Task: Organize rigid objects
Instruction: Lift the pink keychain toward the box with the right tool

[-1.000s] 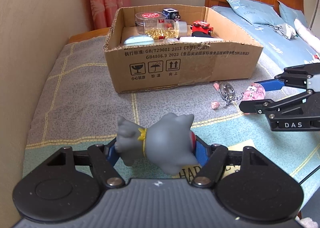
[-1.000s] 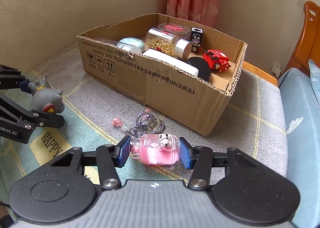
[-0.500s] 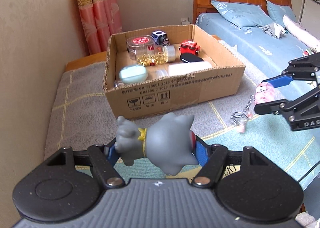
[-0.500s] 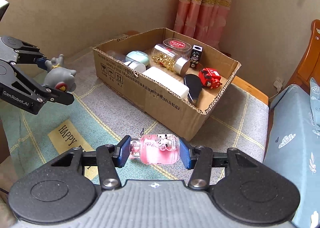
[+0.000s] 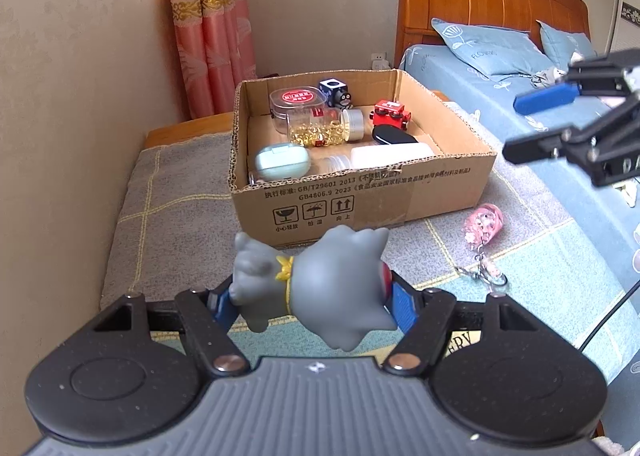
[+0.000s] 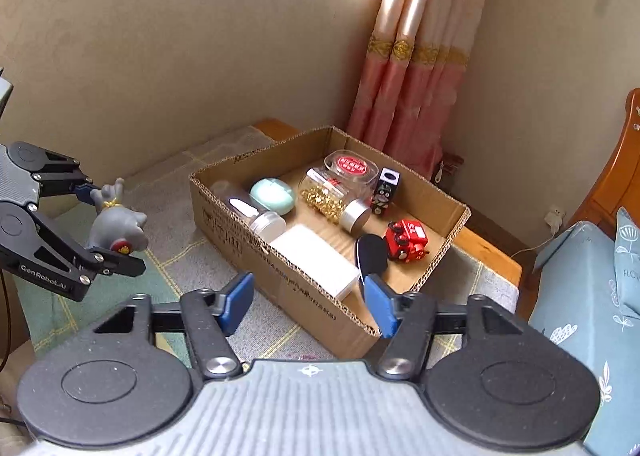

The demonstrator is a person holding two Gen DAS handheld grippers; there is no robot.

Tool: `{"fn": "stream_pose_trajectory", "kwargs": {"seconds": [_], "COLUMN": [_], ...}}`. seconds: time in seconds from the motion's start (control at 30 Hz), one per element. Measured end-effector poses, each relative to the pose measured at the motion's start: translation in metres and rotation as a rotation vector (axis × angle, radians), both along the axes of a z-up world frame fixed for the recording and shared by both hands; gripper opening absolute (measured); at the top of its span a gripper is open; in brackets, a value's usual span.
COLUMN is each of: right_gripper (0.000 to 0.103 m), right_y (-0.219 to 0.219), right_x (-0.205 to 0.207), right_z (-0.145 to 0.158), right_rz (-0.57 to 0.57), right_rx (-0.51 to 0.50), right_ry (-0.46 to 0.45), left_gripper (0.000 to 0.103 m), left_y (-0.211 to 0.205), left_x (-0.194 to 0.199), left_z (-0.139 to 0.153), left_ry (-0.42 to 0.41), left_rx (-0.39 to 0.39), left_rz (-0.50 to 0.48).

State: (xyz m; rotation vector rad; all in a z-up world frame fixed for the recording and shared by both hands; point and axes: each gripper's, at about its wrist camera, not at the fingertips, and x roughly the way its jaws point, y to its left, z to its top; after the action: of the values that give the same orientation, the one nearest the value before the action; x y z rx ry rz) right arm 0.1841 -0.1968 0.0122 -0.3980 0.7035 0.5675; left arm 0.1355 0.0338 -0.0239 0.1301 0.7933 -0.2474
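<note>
Two claws above the bench, one loaded.
Left claw (image 5: 312, 296) pinches the grey toy (image 5: 320, 288); right claw (image 6: 310, 302) spread, keychain (image 5: 482, 225) lying beside the box (image 5: 360, 195).

Right tongs (image 6: 310, 306) empty above box (image 6: 280, 268)

Both handheld claws share one build: a ribbed grey body, two round black discs, black linkage arms with silver pivot screws and blue finger pads (image 6: 239, 298). The left claw (image 6: 110, 223) bears white "GenRobot.AI" lettering; the right claw (image 5: 532, 123) shows "DA".
</note>
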Motion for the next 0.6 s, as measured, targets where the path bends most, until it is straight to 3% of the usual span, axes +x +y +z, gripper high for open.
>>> {"fn": "stream_pose_trajectory", "kwargs": {"seconds": [0.17,0.27,0.57,0.6], "right_gripper": [0.068,0.068,0.069,0.064], "right_y": [0.000,-0.008,-0.010,-0.009], "right_x": [0.000,0.011,0.029,0.030], "right_z": [-0.042,-0.062,-0.095,-0.097], "right_rz": [-0.046,-0.114,-0.223,-0.230], "right_rx": [-0.048,-0.024,0.028,0.029], "right_ry": [0.094,0.146,0.249,0.255], "left_gripper": [0.071,0.071,0.071,0.071], "left_y": [0.005,0.007,0.013,0.013], "left_x": [0.001,0.002,0.006,0.006], "left_z": [-0.007,-0.010,-0.012,-0.012], "left_ry": [0.018,0.026,0.031,0.031], "left_rx": [-0.005,-0.013,-0.019,-0.018], "left_rz": [0.005,0.005,0.017,0.017]}}
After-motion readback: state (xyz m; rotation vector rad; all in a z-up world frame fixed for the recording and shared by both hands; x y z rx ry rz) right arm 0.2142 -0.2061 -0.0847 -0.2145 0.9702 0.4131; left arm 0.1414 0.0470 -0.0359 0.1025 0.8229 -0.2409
